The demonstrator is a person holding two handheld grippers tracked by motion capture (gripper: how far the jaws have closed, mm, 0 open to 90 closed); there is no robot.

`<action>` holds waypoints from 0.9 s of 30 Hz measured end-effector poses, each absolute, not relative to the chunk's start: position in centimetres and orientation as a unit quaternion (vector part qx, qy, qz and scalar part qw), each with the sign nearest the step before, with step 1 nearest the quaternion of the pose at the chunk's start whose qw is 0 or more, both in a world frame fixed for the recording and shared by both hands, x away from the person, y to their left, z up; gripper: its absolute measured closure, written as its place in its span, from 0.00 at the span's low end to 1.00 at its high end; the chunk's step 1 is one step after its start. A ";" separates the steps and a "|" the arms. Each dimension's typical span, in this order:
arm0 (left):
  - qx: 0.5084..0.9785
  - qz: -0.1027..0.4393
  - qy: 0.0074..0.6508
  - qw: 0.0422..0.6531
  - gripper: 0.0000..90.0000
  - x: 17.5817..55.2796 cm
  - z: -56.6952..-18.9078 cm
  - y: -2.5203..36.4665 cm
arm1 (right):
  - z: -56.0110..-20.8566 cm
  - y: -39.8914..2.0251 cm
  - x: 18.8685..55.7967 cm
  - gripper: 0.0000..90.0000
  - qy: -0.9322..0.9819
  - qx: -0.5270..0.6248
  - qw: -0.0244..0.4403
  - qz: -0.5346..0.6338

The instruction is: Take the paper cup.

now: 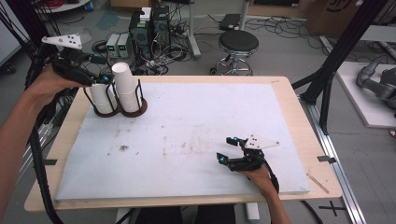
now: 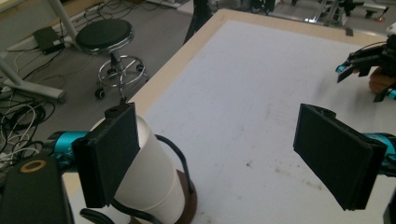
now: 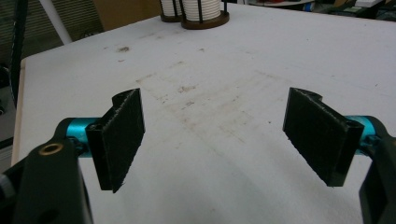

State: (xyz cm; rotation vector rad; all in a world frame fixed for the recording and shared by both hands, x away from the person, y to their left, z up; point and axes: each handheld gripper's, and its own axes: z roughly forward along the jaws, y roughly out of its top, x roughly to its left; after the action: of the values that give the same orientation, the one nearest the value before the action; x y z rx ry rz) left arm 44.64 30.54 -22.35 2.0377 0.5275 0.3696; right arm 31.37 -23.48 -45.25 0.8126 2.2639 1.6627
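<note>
- The left tongs (image 1: pixel 103 79) hover at the upper left of the high view, jaws spread with nothing between them, above the paper cups (image 1: pixel 126 86).
- The cups stand upside down in two stacks inside a dark wire holder (image 1: pixel 140 106) on the white counter (image 1: pixel 196 135); the right stack rises higher.
- In the left gripper view, one cup stack (image 2: pixel 154 177) sits just behind the left jaw at the lower left.
- The right tongs (image 1: pixel 227 150) rest at the lower right, open and empty.
</note>
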 end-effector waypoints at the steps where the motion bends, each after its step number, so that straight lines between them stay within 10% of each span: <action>1: 0.836 0.149 0.216 0.482 0.16 45.0 -22.2 30.5 | -45.2 -23.5 31.4 0.24 0.770 0.276 0.109 0.565; 27: 0.881 0.108 0.220 0.404 0.16 51.6 -23.1 30.3 | -45.2 -23.3 31.3 0.24 0.773 0.275 0.115 0.560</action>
State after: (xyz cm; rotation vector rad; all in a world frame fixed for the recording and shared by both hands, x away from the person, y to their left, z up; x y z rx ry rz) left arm 51.55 30.34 -23.07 2.2242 0.5560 0.2732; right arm 31.34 -23.34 -45.23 0.8066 2.2643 1.6418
